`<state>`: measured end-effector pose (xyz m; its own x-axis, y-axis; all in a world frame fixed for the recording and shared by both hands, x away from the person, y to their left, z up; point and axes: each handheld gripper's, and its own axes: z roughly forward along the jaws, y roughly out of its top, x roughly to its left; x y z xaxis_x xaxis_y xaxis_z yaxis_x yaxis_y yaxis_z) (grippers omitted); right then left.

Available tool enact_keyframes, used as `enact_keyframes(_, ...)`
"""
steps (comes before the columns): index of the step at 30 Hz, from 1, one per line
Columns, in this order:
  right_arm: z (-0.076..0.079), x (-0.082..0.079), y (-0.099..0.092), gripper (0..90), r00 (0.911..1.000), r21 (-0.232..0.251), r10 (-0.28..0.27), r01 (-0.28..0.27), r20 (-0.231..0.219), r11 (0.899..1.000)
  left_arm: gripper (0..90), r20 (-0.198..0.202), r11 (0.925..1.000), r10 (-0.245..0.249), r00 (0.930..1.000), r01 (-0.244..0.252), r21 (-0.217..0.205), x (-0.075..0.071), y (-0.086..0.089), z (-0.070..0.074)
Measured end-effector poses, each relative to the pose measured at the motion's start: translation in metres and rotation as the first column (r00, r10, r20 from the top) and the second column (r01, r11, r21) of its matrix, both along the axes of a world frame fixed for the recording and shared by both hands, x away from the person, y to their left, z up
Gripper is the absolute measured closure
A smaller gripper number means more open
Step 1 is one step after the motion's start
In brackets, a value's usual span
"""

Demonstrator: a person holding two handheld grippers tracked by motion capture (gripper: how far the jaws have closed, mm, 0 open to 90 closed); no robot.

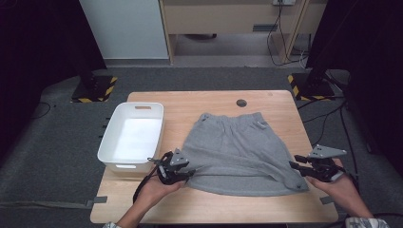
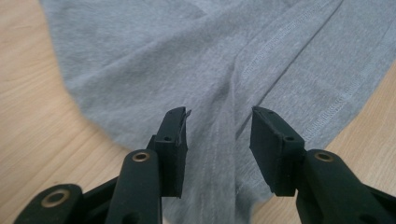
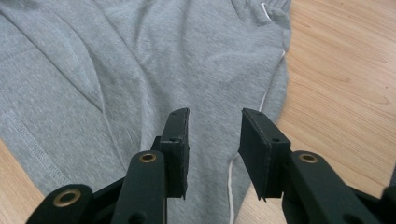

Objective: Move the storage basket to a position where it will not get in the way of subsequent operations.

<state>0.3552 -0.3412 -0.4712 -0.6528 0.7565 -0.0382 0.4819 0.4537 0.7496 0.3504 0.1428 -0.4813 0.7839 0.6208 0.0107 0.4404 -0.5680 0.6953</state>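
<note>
Grey shorts (image 1: 237,152) on table (image 1: 209,102), white bin (image 1: 133,135) empty

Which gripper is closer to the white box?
Left. The left gripper sits just beside the white box's near corner; the right gripper is across the grey shorts, far from it.

- A wooden table (image 1: 218,102) with a light top stands on dark grey carpet (image 1: 52,142).
- A small dark round cap (image 1: 241,102) sits in the tabletop near its far edge.
- Two black stands rise at the far corners, each on a base with yellow and black stripes (image 1: 95,89) (image 1: 309,85).
- Black curtains (image 1: 33,42) hang at both sides.
- Behind, a pale panel (image 1: 126,28) stands beside light wooden furniture (image 1: 228,19).
- Black cables (image 1: 278,42) trail over the floor at the far right.
- Grey tape strips (image 1: 97,200) lie on the carpet near the table's near corners.
- The light is even and soft.
</note>
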Motion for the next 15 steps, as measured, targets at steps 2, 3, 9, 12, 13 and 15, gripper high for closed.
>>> enact_keyframes(2,0.000,0.001,0.002,62.7,1.0000,0.000,0.006,-0.006,-0.001,1.000,55.4,-0.005,0.9999,-0.007,1.0000,0.008,0.014,0.002,-0.004,-0.004)
enact_keyframes(3,-0.001,0.001,0.002,62.7,1.0000,-0.001,0.005,-0.005,0.001,1.000,55.5,-0.001,0.9998,-0.007,1.0000,0.007,0.018,0.003,-0.006,-0.006)
enact_keyframes(9,-0.001,0.003,0.004,62.9,1.0000,0.002,0.008,-0.008,0.002,1.000,62.5,-0.011,0.9992,-0.018,0.9998,0.018,0.036,0.009,-0.015,-0.012)
enact_keyframes(12,-0.001,0.002,0.003,63.0,1.0000,0.004,0.005,-0.005,0.003,1.000,70.1,-0.026,0.9984,-0.026,0.9993,0.028,0.050,0.012,-0.017,-0.016)
enact_keyframes(13,-0.001,0.002,0.003,63.0,1.0000,0.004,0.005,-0.005,0.003,1.000,73.1,-0.030,0.9976,-0.032,0.9990,0.033,0.061,0.013,-0.017,-0.017)
enact_keyframes(15,-0.001,0.002,0.002,63.0,1.0000,0.006,0.002,-0.002,0.001,1.000,80.5,-0.033,0.9972,-0.034,0.9989,0.036,0.066,0.012,-0.017,-0.019)
